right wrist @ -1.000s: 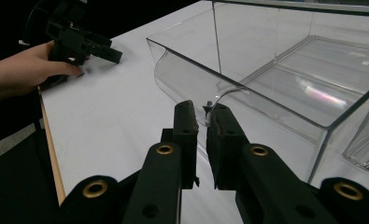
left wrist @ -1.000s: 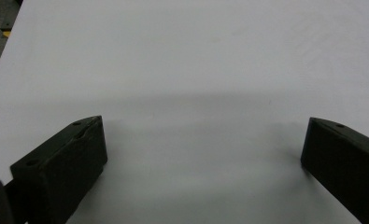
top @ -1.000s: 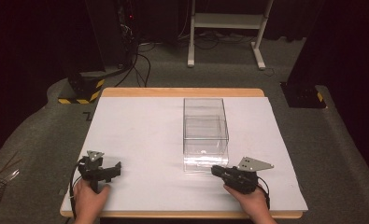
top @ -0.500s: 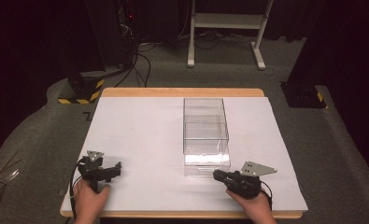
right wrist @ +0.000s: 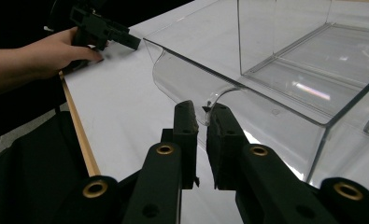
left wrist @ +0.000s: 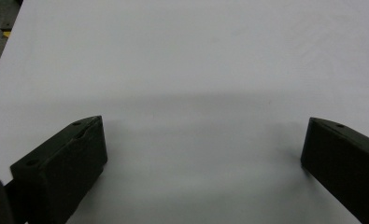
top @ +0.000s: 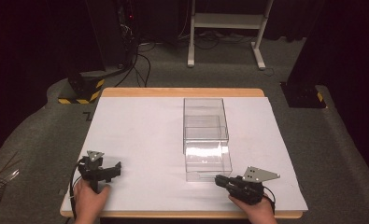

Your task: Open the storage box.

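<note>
Clear plastic drawer box [top: 206, 137]: stands right of centre on the white worktop [top: 140, 135], drawer pulled partly out toward the person. Right claw [right wrist: 202, 114]: jaws nearly closed on the drawer's curved front lip [right wrist: 210, 100]. Left claw [left wrist: 203, 140]: jaws wide apart, nothing between them, resting near the front left corner.

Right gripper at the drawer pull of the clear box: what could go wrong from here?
1. The right gripper has its jaws nearly closed at the thin curved lip of the clear drawer; a shallow bite on smooth plastic may slip.
2. The left gripper sits open and apart from the clear box, so nothing braces it; a pull might drag the whole box along the white sheet.
</note>
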{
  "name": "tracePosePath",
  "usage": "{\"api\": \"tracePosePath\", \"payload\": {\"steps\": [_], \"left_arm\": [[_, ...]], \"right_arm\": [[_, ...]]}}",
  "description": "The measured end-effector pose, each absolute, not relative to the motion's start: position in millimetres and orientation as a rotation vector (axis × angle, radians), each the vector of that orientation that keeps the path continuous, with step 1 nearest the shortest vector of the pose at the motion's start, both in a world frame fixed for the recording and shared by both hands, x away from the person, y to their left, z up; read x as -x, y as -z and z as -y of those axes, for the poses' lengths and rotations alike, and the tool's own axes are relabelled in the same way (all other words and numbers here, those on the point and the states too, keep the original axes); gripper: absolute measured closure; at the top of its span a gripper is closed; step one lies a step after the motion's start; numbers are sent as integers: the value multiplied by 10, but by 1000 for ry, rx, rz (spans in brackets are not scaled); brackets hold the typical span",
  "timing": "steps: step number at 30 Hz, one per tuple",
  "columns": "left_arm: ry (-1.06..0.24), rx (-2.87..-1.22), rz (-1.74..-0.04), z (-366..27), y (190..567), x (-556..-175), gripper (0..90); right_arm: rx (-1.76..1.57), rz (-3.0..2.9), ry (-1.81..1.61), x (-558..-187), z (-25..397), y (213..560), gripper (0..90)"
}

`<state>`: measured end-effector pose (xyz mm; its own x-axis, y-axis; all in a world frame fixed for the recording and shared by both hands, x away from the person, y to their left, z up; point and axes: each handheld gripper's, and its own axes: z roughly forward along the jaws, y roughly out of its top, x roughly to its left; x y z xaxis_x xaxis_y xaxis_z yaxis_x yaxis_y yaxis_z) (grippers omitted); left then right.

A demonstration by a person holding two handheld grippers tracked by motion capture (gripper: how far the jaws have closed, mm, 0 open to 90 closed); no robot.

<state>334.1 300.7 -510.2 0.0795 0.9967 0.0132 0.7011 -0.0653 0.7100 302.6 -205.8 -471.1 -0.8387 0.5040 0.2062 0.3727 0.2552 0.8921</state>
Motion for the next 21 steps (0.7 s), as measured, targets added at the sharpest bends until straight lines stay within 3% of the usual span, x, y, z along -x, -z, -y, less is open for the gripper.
{"api": "tracePosePath", "payload": {"steps": [21], "left_arm": [[-713,-1823,-1675,-3006,5103,-3340,4]], "right_arm": [[-813,-2412,-1651,-2856,2079,4706,831]]}}
